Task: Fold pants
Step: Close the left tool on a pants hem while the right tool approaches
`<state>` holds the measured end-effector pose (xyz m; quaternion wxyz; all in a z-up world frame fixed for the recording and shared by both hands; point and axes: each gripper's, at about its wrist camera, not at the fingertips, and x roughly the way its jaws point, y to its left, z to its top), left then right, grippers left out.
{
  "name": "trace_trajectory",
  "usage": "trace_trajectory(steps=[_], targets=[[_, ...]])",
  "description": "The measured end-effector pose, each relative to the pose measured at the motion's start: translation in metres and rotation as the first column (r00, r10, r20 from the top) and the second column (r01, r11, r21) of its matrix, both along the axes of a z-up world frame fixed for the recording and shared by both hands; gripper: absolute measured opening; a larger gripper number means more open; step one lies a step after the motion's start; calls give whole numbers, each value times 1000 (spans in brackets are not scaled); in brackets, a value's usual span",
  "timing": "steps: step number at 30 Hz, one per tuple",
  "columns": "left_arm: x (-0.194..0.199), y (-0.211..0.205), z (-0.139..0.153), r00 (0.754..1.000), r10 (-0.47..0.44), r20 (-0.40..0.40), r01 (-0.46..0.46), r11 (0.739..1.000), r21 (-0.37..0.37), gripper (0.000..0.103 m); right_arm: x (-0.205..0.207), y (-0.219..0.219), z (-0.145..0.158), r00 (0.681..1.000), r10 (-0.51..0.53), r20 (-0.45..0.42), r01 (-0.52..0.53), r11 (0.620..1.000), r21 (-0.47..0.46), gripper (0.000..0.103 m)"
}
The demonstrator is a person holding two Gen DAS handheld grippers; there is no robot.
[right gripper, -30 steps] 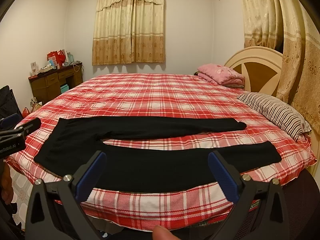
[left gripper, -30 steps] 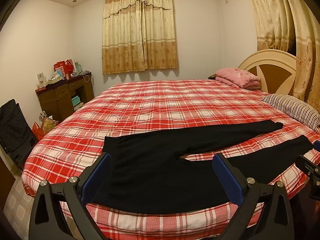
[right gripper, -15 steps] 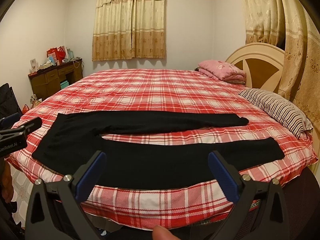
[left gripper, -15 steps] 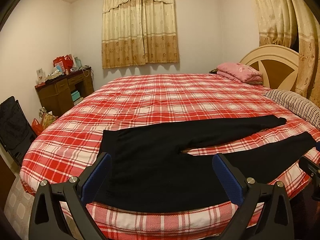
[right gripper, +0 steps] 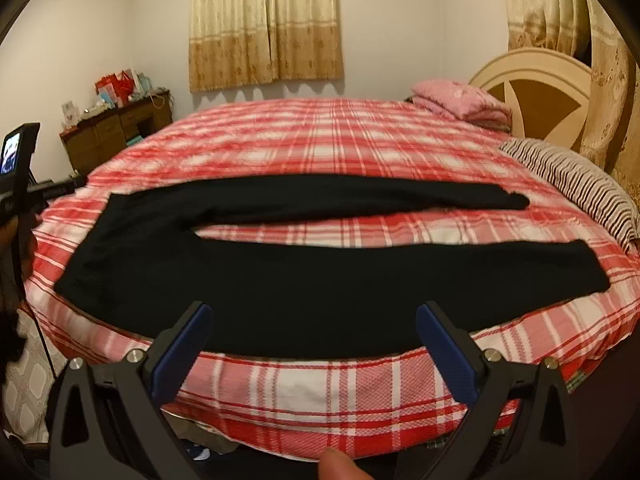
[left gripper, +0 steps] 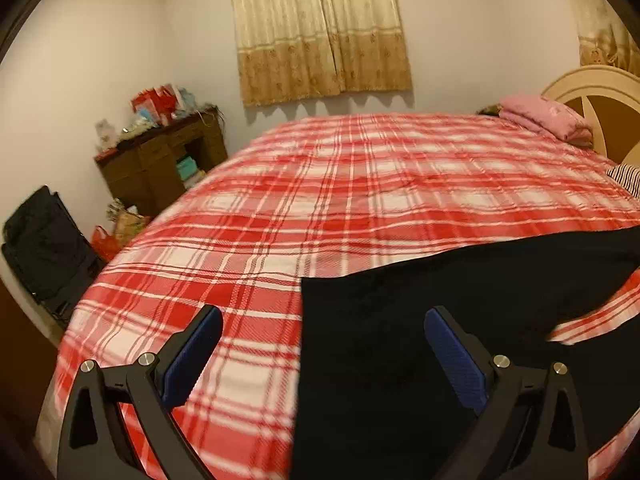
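While the pants lie flat on the bed, my right gripper gapes before their near leg (left gripper likewise, straddling the waistband edge).

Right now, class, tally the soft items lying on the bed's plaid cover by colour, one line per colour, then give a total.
Black: 1, the pants, spread flat with legs apart.
Pink: 1, the folded blanket near the headboard.
Striped: 1, the pillow at the right edge.
Total: 3
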<state>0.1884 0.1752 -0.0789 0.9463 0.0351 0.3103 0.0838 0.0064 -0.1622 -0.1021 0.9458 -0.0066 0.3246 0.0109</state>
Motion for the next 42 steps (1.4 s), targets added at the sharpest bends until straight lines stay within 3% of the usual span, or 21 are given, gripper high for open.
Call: trace_trajectory(steps=[8,11,13,15,17,19,20,21,22,23,29,33,36,42], targets=[[61,37,-44,991,-31,-130,19,996,-91,101,31,-22,-38,991,-46,-125,59,994,97,103],[80,33,-52,986,-62,-157,48,995,-90,93,35,-24,-43,988,-62,-138,73,995,73,103],[96,32,-62,976,-79,-202,58,993,-108,74,38,-25,-45,987,-71,-141,78,996,49,103],[113,36,-75,965,-72,-251,42,992,-122,66,41,-28,-46,987,-74,-145,81,996,39,103],[121,40,-81,961,-75,-267,34,987,-155,65,48,-32,-47,985,-80,-150,85,996,30,102],[120,37,-79,960,-122,-253,79,981,-175,43,53,-40,-43,985,-91,-147,94,995,17,97],[119,36,-78,959,-126,-254,84,982,-171,42,57,-45,-42,985,-94,-144,97,995,15,92],[119,34,-77,959,-125,-254,85,983,-161,36,62,-50,-40,985,-95,-144,98,995,18,86],[118,32,-76,956,-136,-259,99,983,-153,23,67,-62,-35,984,-106,-146,111,993,30,84],[118,29,-73,953,-150,-261,110,981,-162,20,72,-72,-31,983,-120,-141,126,991,37,80],[123,22,-72,949,-157,-274,129,985,-115,19,112,-133,-5,969,-227,-100,220,973,-77,69],[126,24,-76,946,-169,-278,137,982,-130,19,148,-172,8,958,-267,-103,252,957,-140,58],[126,25,-76,943,-172,-285,136,981,-140,19,176,-202,10,953,-286,-101,263,946,-192,58],[125,21,-80,948,-165,-274,134,983,-126,19,241,-287,2,906,-362,-220,347,932,-106,58]])
